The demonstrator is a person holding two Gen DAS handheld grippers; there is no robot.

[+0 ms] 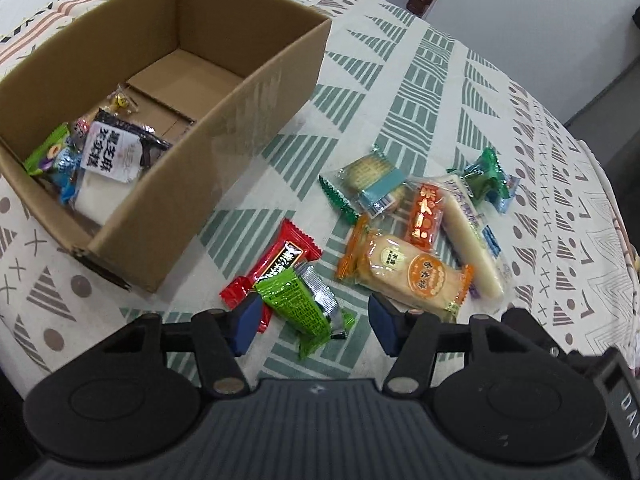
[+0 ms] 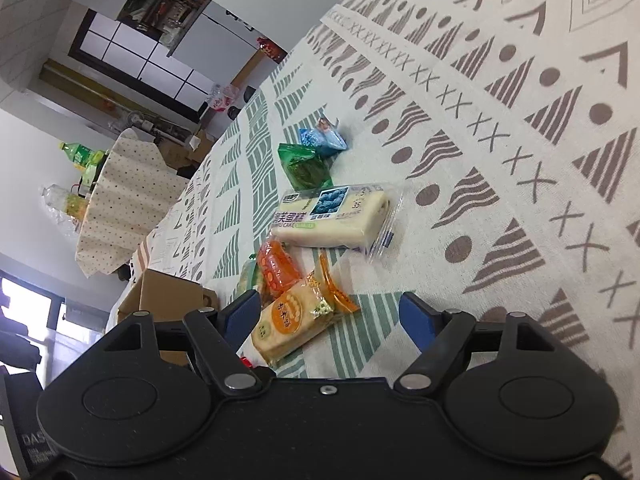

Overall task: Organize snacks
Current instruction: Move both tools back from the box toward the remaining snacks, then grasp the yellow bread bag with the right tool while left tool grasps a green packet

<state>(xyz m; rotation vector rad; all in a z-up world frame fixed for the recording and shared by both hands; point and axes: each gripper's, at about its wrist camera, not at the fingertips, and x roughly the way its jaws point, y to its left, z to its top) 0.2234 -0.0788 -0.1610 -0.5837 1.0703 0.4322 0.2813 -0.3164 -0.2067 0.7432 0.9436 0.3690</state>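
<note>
Snacks are split right now: a few already sit in the cardboard box (image 1: 256,92) at my 10 o'clock, bunched in its near corner, including a white-labelled pack (image 1: 116,152) with Chinese print I can't read. The rest lie loose on the tabletop (image 1: 540,168). My left claw (image 1: 316,322) is spread wide around a green wrapper (image 1: 296,304), not touching, long axis running 11 to 5. My right claw (image 2: 332,320) gapes too, an orange rice cracker pack (image 2: 292,324) between its fingers. At 12 lies a blueberry cake bar (image 2: 332,220), long axis 9 to 3, label partly reading "CAKE".
</note>
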